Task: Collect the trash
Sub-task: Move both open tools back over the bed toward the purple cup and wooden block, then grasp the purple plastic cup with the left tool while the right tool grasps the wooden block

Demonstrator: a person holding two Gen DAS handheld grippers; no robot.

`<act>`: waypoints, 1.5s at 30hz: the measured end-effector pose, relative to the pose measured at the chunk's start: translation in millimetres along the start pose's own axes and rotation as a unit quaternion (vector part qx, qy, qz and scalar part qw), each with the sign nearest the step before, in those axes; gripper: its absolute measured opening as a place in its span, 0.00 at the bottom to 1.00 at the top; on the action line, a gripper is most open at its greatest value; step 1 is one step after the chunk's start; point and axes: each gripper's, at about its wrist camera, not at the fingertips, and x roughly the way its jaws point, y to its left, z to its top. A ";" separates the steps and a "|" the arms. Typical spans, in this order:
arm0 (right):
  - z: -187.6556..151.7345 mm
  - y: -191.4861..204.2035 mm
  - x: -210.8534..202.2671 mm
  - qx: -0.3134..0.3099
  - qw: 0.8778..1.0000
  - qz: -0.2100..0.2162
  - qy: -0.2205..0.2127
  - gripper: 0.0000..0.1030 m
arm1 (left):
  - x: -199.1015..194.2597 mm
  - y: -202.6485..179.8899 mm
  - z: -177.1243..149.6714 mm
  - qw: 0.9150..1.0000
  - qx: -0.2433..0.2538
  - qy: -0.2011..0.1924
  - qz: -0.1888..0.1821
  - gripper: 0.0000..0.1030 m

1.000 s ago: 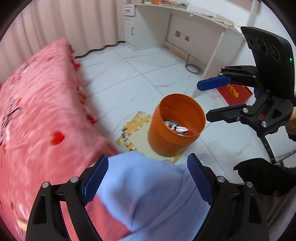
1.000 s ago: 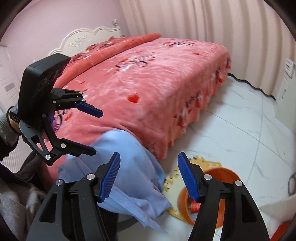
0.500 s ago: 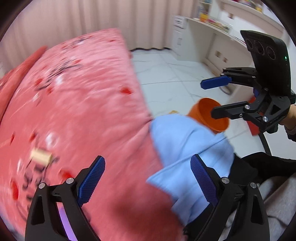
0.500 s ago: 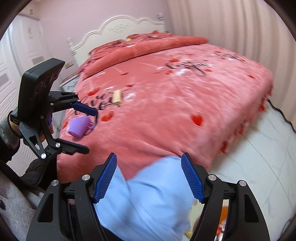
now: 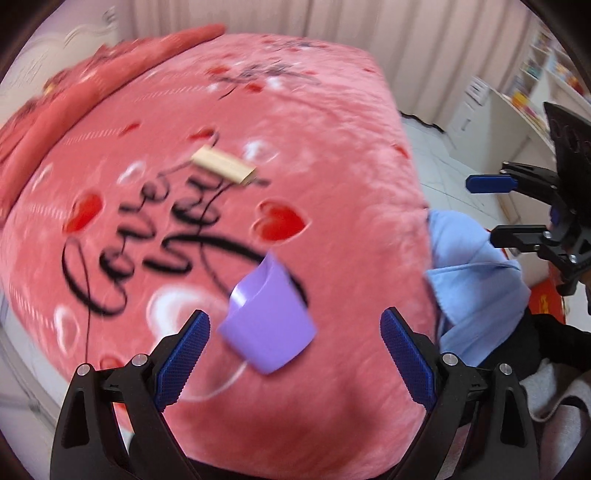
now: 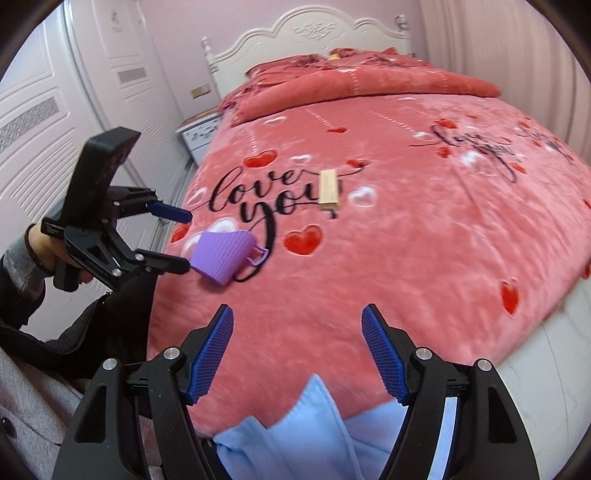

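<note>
A purple ribbed cup lies on its side on the pink bed, near the bed's front edge. My left gripper is open, with the cup just ahead between its finger lines and the pads clear of it. In the right wrist view the same cup sits right at the left gripper's fingertips. A small beige box rests farther in on the bedspread. My right gripper hangs open and empty over the bed's edge, and it also shows at the right.
A light blue cloth drapes over the person's lap at the bed's near edge. A white headboard, a nightstand and white doors lie beyond. A desk stands far right.
Both views have swung from the orange bin and floor onto the bed. The purple cup and the beige box came into view, and both grippers' jaws stand a little wider.
</note>
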 end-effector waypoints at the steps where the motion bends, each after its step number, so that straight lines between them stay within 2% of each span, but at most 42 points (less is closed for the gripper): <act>1: 1.7 1.7 4.2 -0.003 1.000 0.005 0.002 0.70 | 2.9 3.1 -3.0 1.000 -0.011 0.001 0.001 0.90; 8: 13.2 9.0 28.3 -0.034 0.998 0.035 0.026 0.70 | 27.1 26.2 -17.9 0.993 -0.116 -0.006 0.003 0.90; 12: 14.5 6.6 31.8 -0.037 0.998 0.045 0.026 0.70 | 35.4 36.6 -22.0 0.982 -0.185 -0.021 -0.021 0.90; 13: 14.5 5.4 33.9 -0.036 0.998 0.047 0.026 0.70 | 37.4 34.6 -21.9 0.982 -0.185 -0.021 -0.022 0.83; 14: 14.5 4.3 34.9 -0.035 0.998 0.047 0.026 0.70 | 40.2 32.9 -22.4 0.984 -0.178 -0.019 -0.021 0.63; 19: 16.0 -1.5 45.2 -0.017 0.998 0.054 0.023 0.70 | 41.3 33.7 -20.6 0.987 -0.154 -0.017 -0.034 0.63; 23: 24.9 -4.2 56.4 -0.012 0.998 0.053 0.023 0.70 | 32.2 41.3 -10.5 0.992 -0.119 -0.017 -0.028 0.63; 30: 64.3 -11.1 86.3 -0.021 0.999 0.044 0.021 0.70 | 22.4 61.6 11.9 0.999 -0.043 -0.008 -0.027 0.63; 38: 109.9 -20.9 144.1 -0.037 0.999 0.023 0.031 0.70 | 34.0 87.9 38.0 0.998 0.037 0.012 -0.044 0.63; 45: 131.8 -38.4 203.1 -0.047 0.997 -0.003 0.056 0.69 | 51.9 109.9 51.9 0.996 0.055 0.019 -0.063 0.63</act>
